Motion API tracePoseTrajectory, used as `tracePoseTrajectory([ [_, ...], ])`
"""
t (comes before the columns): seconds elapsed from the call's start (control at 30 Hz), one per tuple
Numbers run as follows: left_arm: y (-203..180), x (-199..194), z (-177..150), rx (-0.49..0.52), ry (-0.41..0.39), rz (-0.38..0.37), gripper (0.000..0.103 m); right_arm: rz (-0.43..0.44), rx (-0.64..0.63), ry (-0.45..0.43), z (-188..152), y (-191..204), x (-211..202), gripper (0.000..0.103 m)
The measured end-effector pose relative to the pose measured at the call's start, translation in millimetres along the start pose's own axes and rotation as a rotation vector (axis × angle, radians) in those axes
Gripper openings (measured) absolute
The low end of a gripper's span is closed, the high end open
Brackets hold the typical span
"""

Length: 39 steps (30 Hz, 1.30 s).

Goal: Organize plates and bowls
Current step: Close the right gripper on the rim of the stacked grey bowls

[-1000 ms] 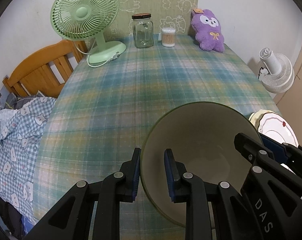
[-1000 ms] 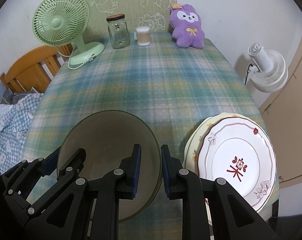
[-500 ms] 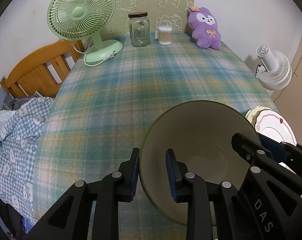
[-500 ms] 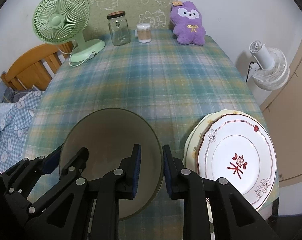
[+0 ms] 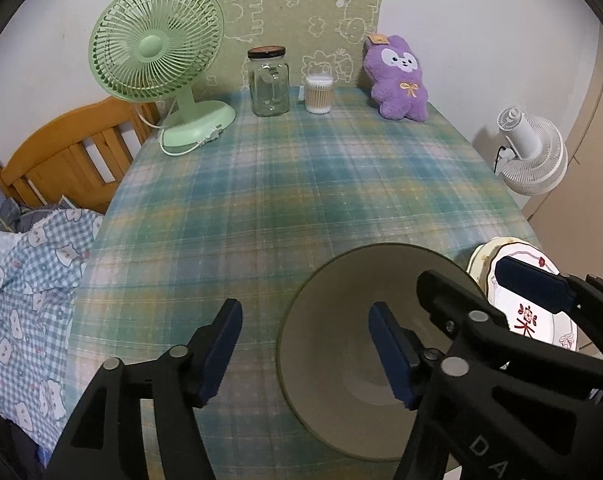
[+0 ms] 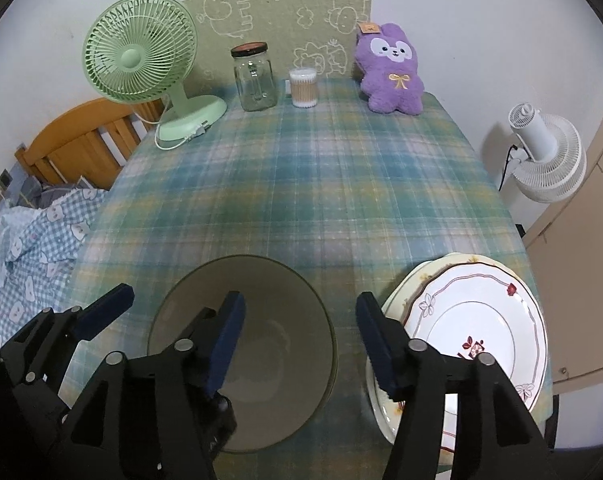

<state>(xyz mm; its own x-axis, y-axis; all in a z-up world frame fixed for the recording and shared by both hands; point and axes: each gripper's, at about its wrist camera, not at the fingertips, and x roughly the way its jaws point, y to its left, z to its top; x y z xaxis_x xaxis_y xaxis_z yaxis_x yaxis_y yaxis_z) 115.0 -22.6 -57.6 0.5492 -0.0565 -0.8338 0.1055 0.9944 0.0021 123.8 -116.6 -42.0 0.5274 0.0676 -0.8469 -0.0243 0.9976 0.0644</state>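
1 bowl (image 6: 261, 344), 2 plates (image 6: 477, 320), 2 fans (image 6: 141, 68), 1 jar (image 6: 255, 78), 1 plush (image 6: 391, 74)

Both wrist cameras look steeply down, close over the near table (image 5: 301, 184), sharing the bowl (image 5: 341, 344).

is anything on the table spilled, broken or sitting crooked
Nothing stands out. The olive-green round bowl sits upright and empty on the plaid tablecloth, and the white floral plate lies flat on a cream plate near the table's right edge. No spills or chips visible.
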Motion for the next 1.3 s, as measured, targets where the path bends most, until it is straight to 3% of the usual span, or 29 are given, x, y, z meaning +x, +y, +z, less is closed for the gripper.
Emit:
tracePoseTrajectory([
  [0.77,1,44,-15,-0.014,0.114,-0.011,0.07,0.004,0.064,0.123,-13,-9,54,0.063],
  [1.3,2,50,-17,0.004,0.112,-0.031,0.069,0.043,0.142,0.157,-15,-18,69,0.063],
])
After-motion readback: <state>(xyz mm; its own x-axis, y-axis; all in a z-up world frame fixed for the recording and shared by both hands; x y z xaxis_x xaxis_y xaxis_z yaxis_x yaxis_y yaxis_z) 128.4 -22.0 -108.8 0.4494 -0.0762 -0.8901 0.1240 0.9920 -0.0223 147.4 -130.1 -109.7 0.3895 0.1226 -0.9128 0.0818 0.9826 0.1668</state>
